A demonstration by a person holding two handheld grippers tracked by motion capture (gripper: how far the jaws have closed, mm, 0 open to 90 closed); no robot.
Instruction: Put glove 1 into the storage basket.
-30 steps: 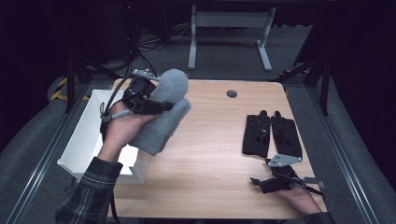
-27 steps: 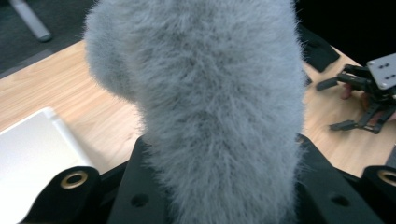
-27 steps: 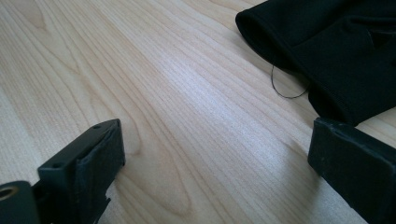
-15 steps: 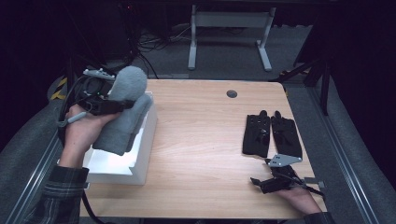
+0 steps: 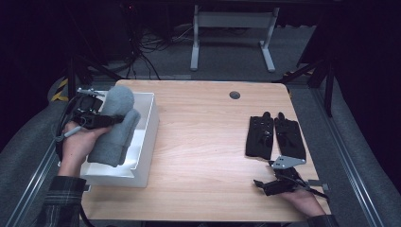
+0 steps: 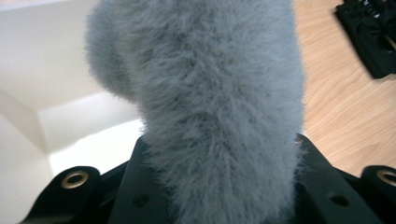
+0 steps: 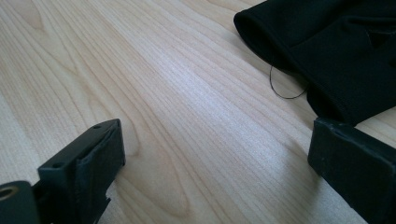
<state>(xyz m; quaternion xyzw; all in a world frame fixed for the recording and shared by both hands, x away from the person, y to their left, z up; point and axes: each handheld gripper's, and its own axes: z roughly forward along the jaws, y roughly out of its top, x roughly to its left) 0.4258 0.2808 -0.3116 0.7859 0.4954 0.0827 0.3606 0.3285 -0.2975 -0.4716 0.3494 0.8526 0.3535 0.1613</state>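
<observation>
My left gripper [image 5: 97, 119] clamped the grey fuzzy glove [image 5: 115, 125] over the white bin [image 5: 146, 142] at table's 9 o'clock, right gripper [image 5: 276, 184] wide open idle; best lowered fully inside before releasing.

A wooden table [image 5: 203, 137] is sitting in the middle of a dark room. A small round dark hole [image 5: 234, 95] is showing near the far edge of the table. Grey carpet [image 5: 227, 52] is covering the floor behind the table. A grey metal stand [image 5: 232, 29] with two legs is standing on the carpet behind the table. Black cables [image 5: 142, 52] are lying on the floor behind the table's far left corner. Dark metal rails [image 5: 352, 161] are running along the table's sides.
</observation>
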